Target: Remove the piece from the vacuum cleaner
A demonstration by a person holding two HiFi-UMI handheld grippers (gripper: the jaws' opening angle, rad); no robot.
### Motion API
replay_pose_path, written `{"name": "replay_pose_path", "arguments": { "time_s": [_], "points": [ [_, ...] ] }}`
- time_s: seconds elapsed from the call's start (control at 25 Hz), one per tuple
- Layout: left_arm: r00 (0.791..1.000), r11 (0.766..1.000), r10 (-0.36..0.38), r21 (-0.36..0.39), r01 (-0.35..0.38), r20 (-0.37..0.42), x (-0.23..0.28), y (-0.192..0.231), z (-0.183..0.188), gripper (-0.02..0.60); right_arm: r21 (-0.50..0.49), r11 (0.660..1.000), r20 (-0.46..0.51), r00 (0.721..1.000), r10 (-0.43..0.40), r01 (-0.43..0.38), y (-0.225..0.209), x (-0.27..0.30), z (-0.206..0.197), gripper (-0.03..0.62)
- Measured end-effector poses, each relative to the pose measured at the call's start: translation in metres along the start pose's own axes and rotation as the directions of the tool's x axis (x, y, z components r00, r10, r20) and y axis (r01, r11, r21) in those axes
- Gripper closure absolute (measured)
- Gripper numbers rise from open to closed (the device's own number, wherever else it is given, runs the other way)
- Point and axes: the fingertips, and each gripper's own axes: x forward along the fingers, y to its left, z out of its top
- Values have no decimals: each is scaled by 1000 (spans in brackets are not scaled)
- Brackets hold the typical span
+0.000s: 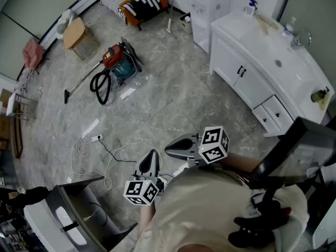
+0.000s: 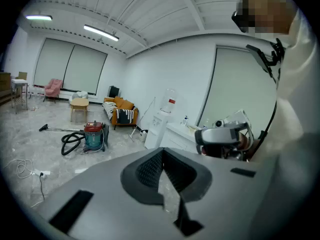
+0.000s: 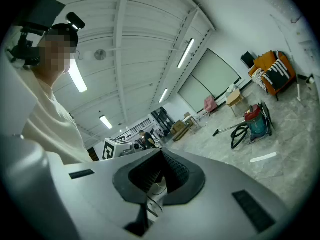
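Vacuum cleaner (image 1: 118,64) well away from left claw (image 1: 152,154) and right claw (image 1: 170,149), both closed

Person in a cream top, with a black head rig and two grey grippers.

The top (image 1: 210,209) is loose, plain and cream, and its long sleeve (image 3: 45,124) is cut from the same cloth. A black head rig (image 3: 27,34) of brackets and a small camera sits on the head, and a thin black cable (image 2: 274,109) runs down from it across the top. The left gripper (image 1: 149,160) and right gripper (image 1: 176,147) share a smooth grey shell with narrow black slots. Each has dark ribbed pads (image 2: 147,166) set in a black collar, and each carries a white cube (image 1: 214,144) printed with black square markers.
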Motion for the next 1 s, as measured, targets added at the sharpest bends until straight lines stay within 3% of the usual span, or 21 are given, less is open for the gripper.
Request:
{"name": "replay_pose_path", "arguments": {
  "time_s": [0.28,0.64,1.0],
  "points": [
    [997,997,76,-9,-76,14,48,-19,11,577,-19,999,-26,999,38,-38,-30,-49,22,594],
    [987,987,158,-30,-157,9,74,-3,32,577,14,995,-29,995,101,-100,-58,-65,43,593],
    [991,990,126,-66,-123,40,95,60,47,577,14,1000,-49,999,4,-4,-107,-31,68,592]
  ]
}}
